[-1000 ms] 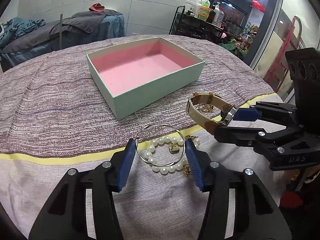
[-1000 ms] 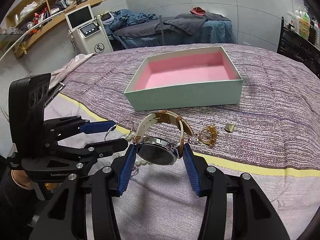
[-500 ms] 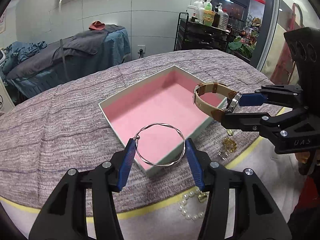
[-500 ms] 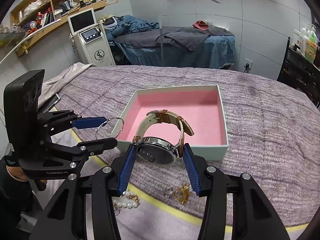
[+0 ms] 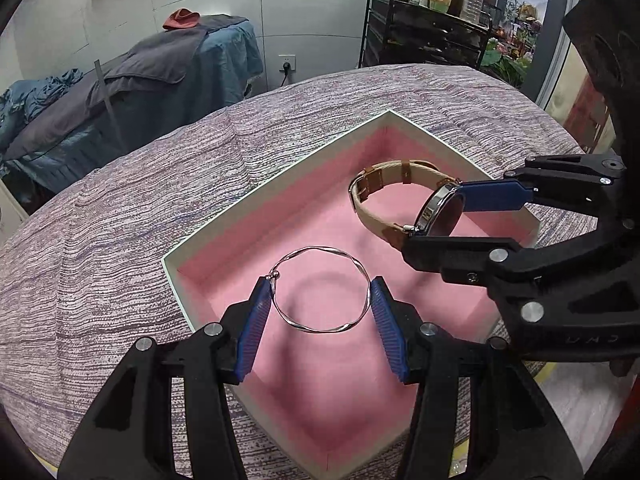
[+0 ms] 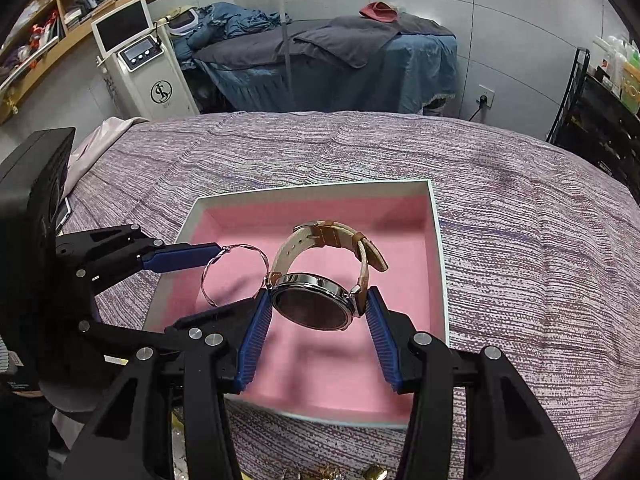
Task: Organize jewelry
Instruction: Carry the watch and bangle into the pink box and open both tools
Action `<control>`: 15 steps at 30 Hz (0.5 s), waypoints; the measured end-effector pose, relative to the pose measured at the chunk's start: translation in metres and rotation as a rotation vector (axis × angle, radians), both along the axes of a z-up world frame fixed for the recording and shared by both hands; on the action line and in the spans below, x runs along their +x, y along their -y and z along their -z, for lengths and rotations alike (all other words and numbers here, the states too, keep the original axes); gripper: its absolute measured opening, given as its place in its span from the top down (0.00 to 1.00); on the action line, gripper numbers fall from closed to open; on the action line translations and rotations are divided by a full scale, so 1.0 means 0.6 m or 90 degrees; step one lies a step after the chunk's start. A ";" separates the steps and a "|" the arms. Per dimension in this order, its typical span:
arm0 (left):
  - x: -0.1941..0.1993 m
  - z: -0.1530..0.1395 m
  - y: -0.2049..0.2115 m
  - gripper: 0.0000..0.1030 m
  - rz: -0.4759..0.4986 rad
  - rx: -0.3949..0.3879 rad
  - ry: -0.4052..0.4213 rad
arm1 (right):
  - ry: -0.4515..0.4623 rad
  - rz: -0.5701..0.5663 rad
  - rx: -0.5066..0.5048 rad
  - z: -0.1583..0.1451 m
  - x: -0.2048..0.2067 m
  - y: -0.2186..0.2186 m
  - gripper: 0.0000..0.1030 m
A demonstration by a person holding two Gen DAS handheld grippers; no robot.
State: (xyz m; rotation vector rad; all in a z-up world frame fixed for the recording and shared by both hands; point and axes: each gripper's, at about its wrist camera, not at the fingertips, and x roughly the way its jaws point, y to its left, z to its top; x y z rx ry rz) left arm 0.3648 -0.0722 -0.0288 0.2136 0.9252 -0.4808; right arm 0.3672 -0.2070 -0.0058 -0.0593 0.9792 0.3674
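Note:
A thin twisted silver bangle (image 5: 320, 289) hangs between the blue pads of my left gripper (image 5: 320, 300), which is shut on it above the pink-lined box (image 5: 208, 240). My right gripper (image 6: 316, 304) is shut on the round steel case of a wristwatch (image 6: 312, 300) with a cream and tan strap, also held over the box (image 6: 438, 248). From the left wrist view the watch (image 5: 400, 200) and right gripper (image 5: 452, 216) hover at the right. The right wrist view has the bangle (image 6: 234, 274) and left gripper (image 6: 218, 276) at its left. Both pieces hang clear of the pink lining.
The box sits on a purple striped bedspread (image 6: 520, 240). Bits of gold jewelry (image 6: 352, 472) lie at the near edge below the right gripper. Beyond the bed stand a treatment couch (image 6: 340, 52), a white machine (image 6: 140, 64) and a black shelf cart (image 5: 424, 28).
Both grippers have travelled forward from the yellow stripe, where the pearls and gold pieces lie, to above the box, carrying the bangle and the watch. The grips have not changed.

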 end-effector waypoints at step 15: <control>0.015 0.030 0.013 0.48 0.005 0.034 -0.010 | 0.002 0.015 -0.068 0.027 0.033 -0.024 0.54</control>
